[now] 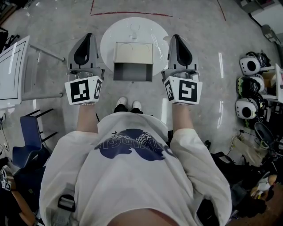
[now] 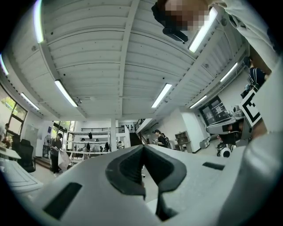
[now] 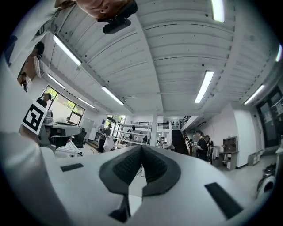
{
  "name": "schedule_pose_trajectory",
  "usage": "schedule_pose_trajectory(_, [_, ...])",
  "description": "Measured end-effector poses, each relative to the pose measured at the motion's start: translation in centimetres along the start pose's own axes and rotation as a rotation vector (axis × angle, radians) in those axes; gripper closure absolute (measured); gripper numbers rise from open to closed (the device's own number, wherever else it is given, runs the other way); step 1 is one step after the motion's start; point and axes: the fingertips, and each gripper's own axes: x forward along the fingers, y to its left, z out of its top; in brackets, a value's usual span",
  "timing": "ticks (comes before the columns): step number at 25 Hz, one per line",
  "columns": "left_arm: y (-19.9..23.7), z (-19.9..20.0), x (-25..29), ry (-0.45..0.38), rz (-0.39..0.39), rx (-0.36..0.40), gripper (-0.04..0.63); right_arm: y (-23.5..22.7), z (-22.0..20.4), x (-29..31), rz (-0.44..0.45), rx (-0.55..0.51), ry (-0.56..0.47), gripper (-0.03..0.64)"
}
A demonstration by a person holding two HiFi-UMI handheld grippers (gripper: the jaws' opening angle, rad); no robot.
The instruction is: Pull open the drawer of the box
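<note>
A cream box [image 1: 133, 53] stands on a small round white table [image 1: 110, 37] in front of the person. Its grey drawer [image 1: 132, 72] is pulled out toward the person's feet, and the inside looks bare. My left gripper [image 1: 88, 39] hovers at the table's left side, well apart from the box, and is shut on nothing. My right gripper [image 1: 176, 39] hangs at the table's right side, likewise shut and holding nothing. In the left gripper view the dark pads [image 2: 128, 170] meet, pointing at the ceiling and the far room. The right gripper view shows the same closed pads [image 3: 128, 170].
A white panel on a metal frame [image 1: 11, 70] stands at the left, with a blue chair [image 1: 26, 132] below it. White headsets [image 1: 250, 66] and cables crowd the right edge. Red tape [image 1: 132, 13] marks the floor beyond the table. People and shelves [image 2: 90, 148] show far off.
</note>
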Motion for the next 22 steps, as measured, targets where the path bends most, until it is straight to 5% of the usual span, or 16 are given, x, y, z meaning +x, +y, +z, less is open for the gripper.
schedule_pose_trajectory(22, [-0.9, -0.4, 0.2, 0.038, -0.009, -0.029, 0.589, -0.8, 0.1, -1.2, -0.018, -0.057, 0.064, 0.620])
